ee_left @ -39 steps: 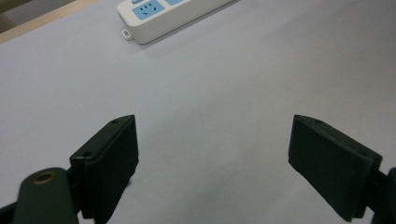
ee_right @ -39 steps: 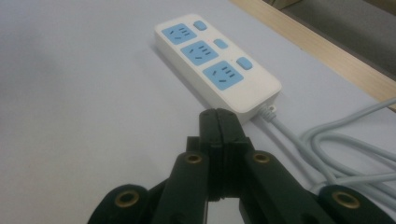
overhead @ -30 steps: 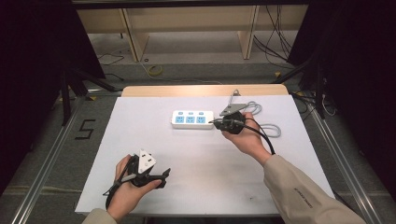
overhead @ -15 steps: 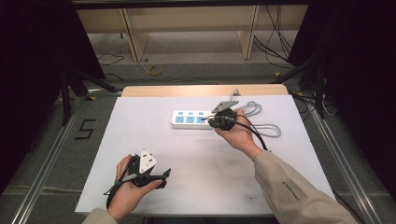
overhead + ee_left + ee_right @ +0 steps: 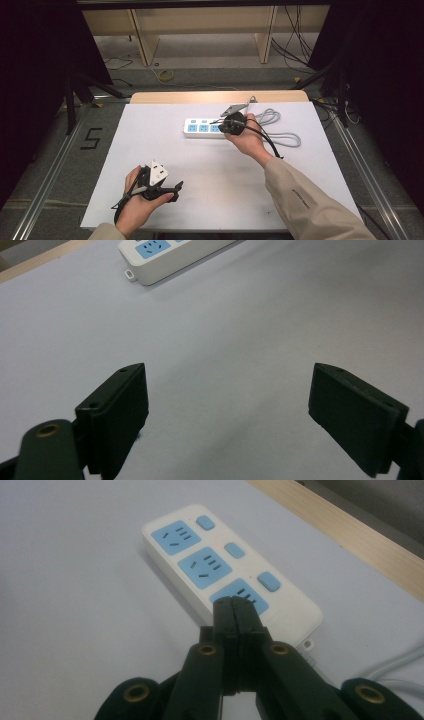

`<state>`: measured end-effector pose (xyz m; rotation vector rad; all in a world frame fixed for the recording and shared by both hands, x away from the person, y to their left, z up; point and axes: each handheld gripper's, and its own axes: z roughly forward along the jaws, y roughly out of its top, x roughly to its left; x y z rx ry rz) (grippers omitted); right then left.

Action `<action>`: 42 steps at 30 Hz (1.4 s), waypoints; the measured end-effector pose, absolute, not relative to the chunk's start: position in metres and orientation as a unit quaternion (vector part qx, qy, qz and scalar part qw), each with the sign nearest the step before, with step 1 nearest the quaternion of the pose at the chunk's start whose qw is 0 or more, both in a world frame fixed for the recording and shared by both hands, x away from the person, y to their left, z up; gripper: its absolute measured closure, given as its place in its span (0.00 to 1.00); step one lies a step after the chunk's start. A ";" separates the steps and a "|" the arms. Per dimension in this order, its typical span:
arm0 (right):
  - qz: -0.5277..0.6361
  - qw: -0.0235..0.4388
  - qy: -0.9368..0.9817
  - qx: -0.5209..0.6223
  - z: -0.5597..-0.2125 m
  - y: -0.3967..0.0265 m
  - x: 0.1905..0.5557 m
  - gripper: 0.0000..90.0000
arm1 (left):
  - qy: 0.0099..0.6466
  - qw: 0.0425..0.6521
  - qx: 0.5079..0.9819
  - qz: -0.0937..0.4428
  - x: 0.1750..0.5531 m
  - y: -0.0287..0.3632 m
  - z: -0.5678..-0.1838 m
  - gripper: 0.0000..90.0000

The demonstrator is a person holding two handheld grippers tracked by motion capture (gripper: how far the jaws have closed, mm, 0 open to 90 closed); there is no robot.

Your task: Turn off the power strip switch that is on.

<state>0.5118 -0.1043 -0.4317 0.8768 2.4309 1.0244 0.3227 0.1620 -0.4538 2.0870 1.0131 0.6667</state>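
A white power strip (image 5: 200,128) with three blue sockets lies at the back middle of the white table (image 5: 210,170). Its grey cable (image 5: 280,128) is coiled to the right. My right gripper (image 5: 218,123) is shut with nothing between its jaws and hovers over the strip's right end. In the right gripper view its closed tips (image 5: 234,603) sit just above the nearest blue socket of the power strip (image 5: 200,565). My left gripper (image 5: 176,192) is held open near the front left of the table. Its jaws (image 5: 227,385) stand wide apart over bare table, with the power strip's end (image 5: 170,252) far ahead.
A strip of wooden table edge (image 5: 210,96) runs along the back. Beyond it stand wooden shelf legs (image 5: 142,42) and loose cables on the floor. Metal rails (image 5: 50,170) flank the table, and a "5" mark (image 5: 91,138) is on the floor at the left.
The right hand has moved left, bringing its shut gripper from the cable side onto the strip's right end. The left hand has stayed where it was.
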 end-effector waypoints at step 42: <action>0.358 0.185 0.856 0.325 -0.440 -0.081 0.542 1.00 | 0.387 0.355 0.811 0.256 0.323 0.162 -0.454 0.18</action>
